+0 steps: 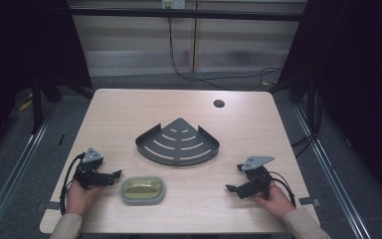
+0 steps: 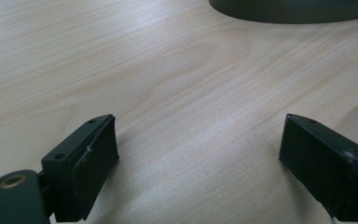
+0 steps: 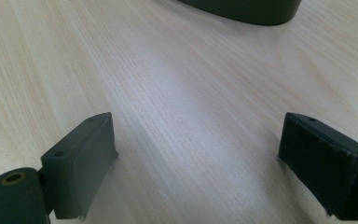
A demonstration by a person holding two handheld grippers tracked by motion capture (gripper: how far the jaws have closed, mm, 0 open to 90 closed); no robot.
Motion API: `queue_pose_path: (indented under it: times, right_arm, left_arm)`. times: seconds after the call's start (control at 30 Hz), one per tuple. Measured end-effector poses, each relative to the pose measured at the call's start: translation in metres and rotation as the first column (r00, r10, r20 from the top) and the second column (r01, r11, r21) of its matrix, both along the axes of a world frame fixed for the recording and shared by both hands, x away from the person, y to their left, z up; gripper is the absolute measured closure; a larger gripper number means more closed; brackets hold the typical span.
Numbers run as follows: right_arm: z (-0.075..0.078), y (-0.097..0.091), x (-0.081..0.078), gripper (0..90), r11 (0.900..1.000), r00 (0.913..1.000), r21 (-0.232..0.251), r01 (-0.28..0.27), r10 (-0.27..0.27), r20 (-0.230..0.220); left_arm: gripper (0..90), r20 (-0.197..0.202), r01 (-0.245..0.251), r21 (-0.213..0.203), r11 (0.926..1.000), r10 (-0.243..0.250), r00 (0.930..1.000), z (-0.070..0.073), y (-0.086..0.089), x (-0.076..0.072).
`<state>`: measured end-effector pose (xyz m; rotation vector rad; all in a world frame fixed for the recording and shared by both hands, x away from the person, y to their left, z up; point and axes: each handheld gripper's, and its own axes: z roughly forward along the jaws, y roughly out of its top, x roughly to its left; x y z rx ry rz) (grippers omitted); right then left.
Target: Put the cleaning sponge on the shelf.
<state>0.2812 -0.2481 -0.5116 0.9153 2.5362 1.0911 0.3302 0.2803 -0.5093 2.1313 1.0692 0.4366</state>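
While both hands rest low on the counter (image 1: 129,107), we hold the left claw (image 1: 113,177) wide and empty, aimed at the soap dish (image 1: 142,190) just beside it. Past the dish, mid-counter, sits the dark corner rack (image 1: 178,143). Our right claw (image 1: 233,188) is also wide and empty. We judge nothing has started; the next move likely calls for closing on the dish's rim.

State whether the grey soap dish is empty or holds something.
Holds something: the soap dish has a yellow soap bar lying inside it.
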Motion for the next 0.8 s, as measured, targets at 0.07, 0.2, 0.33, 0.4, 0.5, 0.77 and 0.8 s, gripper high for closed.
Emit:
queue_pose_path:
  times: [0.07, 0.2, 0.33, 0.4, 0.5, 0.77, 0.8]
  right_arm:
    - [0.0, 0.0, 0.0, 10.3, 1.0, 1.0, 0.0, 0.0, 0.0, 0.0]
    - [0.0, 0.0, 0.0, 10.3, 1.0, 1.0, 0.001, -0.001, 0.001, 0.0]
    - [0.0, 0.0, 0.0, 10.3, 1.0, 1.0, 0.001, -0.002, 0.002, -0.001]
    - [0.0, 0.0, 0.0, 10.2, 1.0, 1.0, 0.0, 0.001, -0.001, 0.0]
    - [0.0, 0.0, 0.0, 10.2, 1.0, 1.0, 0.0, 0.001, -0.001, 0.0]
    - [0.0, 0.0, 0.0, 10.3, 1.0, 1.0, -0.001, -0.001, 0.001, 0.001]
    - [0.0, 0.0, 0.0, 10.3, 1.0, 1.0, -0.001, -0.001, 0.001, 0.0]
  left_arm:
    - [10.8, 0.0, 0.0, 0.0, 1.0, 0.0, 1.0, 0.0, 0.0, 0.0]
    - [10.8, -0.009, 0.0, 0.003, 1.0, 0.0, 1.0, 0.001, 0.0, 0.001]
    - [16.1, -0.077, 0.008, 0.057, 0.9983, -0.004, 0.997, 0.009, -0.003, 0.004]
    - [17.2, -0.11, 0.024, 0.077, 0.9968, -0.015, 0.9938, 0.013, -0.005, 0.006]
    - [21.0, -0.153, 0.061, 0.095, 0.9936, -0.046, 0.9872, 0.019, -0.008, 0.007]
    - [22.0, -0.246, 0.176, 0.155, 0.9721, -0.135, 0.9599, 0.04, -0.016, 0.008]
    - [21.4, -0.253, 0.187, 0.164, 0.9686, -0.142, 0.9569, 0.042, -0.017, 0.008]
